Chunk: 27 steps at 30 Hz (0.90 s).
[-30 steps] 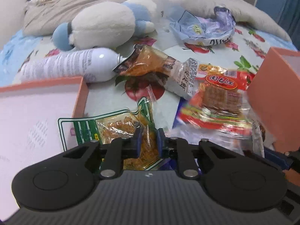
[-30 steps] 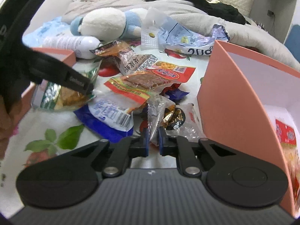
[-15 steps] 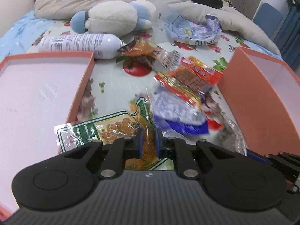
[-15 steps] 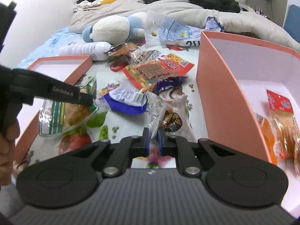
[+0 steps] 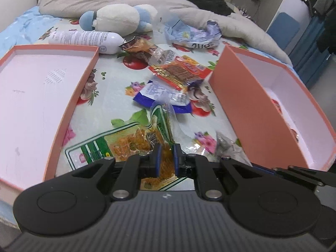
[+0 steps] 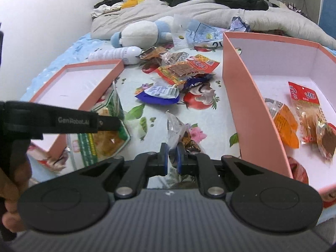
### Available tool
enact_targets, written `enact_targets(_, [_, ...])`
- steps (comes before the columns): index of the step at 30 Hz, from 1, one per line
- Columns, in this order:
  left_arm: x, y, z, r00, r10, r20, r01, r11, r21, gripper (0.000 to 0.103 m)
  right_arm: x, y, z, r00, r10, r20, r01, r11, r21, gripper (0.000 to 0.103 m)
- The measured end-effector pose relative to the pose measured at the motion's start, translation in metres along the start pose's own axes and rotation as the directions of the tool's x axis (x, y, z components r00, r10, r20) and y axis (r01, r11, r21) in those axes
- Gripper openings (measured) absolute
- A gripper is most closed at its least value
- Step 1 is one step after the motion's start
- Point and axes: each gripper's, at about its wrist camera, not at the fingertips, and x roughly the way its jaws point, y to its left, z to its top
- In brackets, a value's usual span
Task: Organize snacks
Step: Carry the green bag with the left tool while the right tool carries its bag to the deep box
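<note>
Above the bed [image 5: 117, 79], green packet [image 5: 126, 145] hangs crosswise from left tongs [image 5: 166, 157].

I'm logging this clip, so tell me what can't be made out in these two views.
- Left wrist view: the deep box floor, hidden by its near wall.
- Right wrist view: the green packet, partly behind the left gripper.
- Both views: print on the red packet, too small to read.
</note>
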Motion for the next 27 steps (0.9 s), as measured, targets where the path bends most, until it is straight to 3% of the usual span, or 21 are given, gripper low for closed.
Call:
enact_targets(13, [-0.066, -0.008, -0.005, 0.992, -0.061, 0.107, 0.067, 0.996, -0.058, 0.012, -0.060, -0.001, 0.005, 0.996, 0.029, 0.086, -0.032, 0.999, 0.034, 0.011])
enact_targets(27, [-0.127, -0.052, 0.004, 0.972, -0.148, 0.182, 0.151, 0.989, -0.001, 0.011, -0.132, -0.018, 0.014, 0.982, 0.020, 0.187, -0.034, 0.997, 0.072, 0.011])
